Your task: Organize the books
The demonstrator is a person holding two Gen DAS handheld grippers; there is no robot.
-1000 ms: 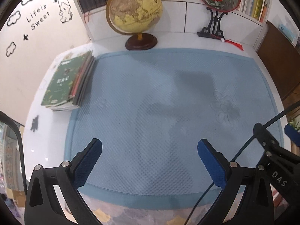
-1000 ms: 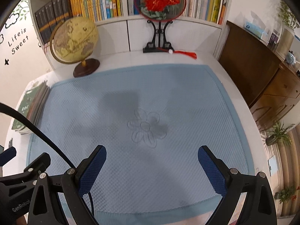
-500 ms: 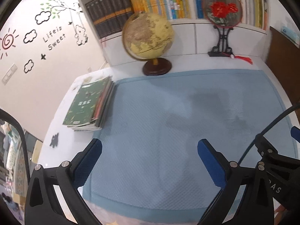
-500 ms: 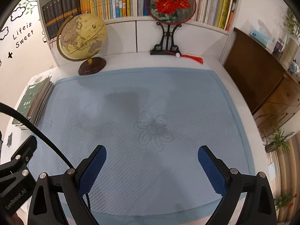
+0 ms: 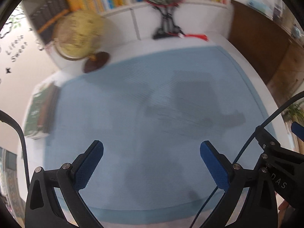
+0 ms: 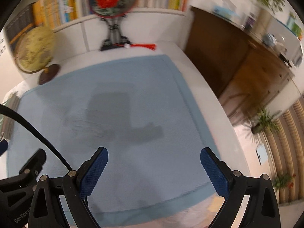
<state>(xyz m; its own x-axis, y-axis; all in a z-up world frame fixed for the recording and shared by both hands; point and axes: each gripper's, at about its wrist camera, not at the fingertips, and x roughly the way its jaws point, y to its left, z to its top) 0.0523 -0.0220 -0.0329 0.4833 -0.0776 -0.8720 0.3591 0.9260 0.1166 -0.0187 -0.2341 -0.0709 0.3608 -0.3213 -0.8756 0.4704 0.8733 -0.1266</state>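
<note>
Both views had swung to the right since half a second earlier: in my left view the stack of thin books with a green cover on top (image 5: 39,112) had slid out to the far-left rim, and the dark brown wooden cabinet (image 5: 266,43) had come into frame on the right. Everything beyond the rigs was smeared with motion blur.

My left gripper (image 5: 151,163) hung over the near part of the pale blue quilted mat (image 5: 133,104), its jaws spread wide apart with nothing between them, the blue ribbed pads (image 5: 88,168) clear of the mat. My right gripper (image 6: 154,168) was in the same state, jaws wide apart and empty, over the near-right part of the mat. Its black frame showed at the right edge of my left view.

That book stack lay flat on the white worktop (image 5: 34,155), just beside the mat's left edge, well apart from both grippers. In my right view only a sliver of it showed at the far-left edge (image 6: 9,104).

At the far left, a yellowish globe on a dark round wooden base (image 5: 78,36) stood on the worktop just beyond the mat's far corner. To its right stood a round fan with red flowers on a black stand (image 6: 114,0), a red tassel (image 6: 146,46) lying beside its foot. Behind them, a row of upright books on a white shelf (image 6: 57,5) ran along the wall.
</note>
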